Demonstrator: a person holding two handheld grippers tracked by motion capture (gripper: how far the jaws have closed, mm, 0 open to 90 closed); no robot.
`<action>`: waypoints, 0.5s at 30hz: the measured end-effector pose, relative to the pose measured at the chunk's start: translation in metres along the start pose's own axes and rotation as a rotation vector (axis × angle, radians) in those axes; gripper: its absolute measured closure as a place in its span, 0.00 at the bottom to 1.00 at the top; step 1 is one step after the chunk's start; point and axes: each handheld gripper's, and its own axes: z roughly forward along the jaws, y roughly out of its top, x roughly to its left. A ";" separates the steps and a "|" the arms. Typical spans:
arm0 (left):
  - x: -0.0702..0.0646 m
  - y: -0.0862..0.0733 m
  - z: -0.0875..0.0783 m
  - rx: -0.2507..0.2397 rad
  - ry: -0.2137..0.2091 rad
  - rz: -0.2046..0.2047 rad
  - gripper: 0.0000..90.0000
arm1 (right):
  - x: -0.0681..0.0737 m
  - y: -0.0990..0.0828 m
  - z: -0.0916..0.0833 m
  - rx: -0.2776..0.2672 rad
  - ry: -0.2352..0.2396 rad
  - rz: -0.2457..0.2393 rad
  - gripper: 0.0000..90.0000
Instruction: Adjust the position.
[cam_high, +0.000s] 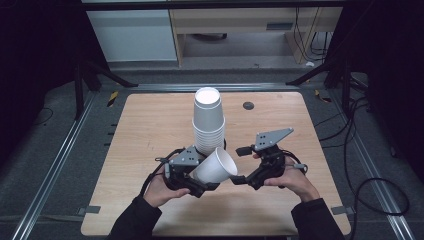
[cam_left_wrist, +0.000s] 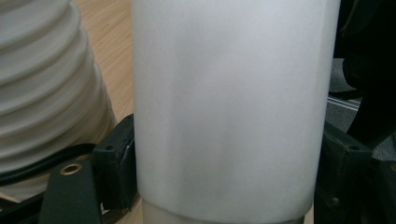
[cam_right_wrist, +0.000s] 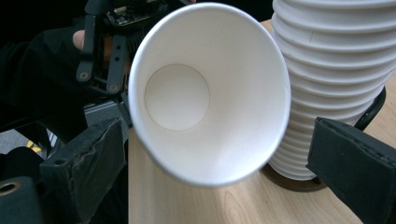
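The left gripper (cam_high: 210, 184) is clamped on the lower body of a single white paper cup (cam_high: 214, 166), holding it tipped on its side just above the worktop (cam_high: 150, 130) so its open mouth faces the right gripper (cam_high: 239, 180). That gripper's jaws stand apart, either side of the rim without pressing it, seemingly placed to take the cup over. The stack of cups (cam_high: 208, 122) stands upright just behind, probably the cup's source or destination.
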 end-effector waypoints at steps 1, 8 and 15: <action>-0.001 0.001 0.003 -0.005 -0.004 0.009 0.24 | 0.000 -0.001 0.002 0.000 0.005 0.005 0.04; -0.004 0.005 0.004 -0.016 -0.012 0.022 0.24 | -0.002 -0.002 0.008 -0.008 0.009 0.020 0.04; -0.005 0.008 0.004 -0.031 -0.006 0.032 0.25 | -0.003 0.000 0.017 -0.005 0.034 0.031 0.04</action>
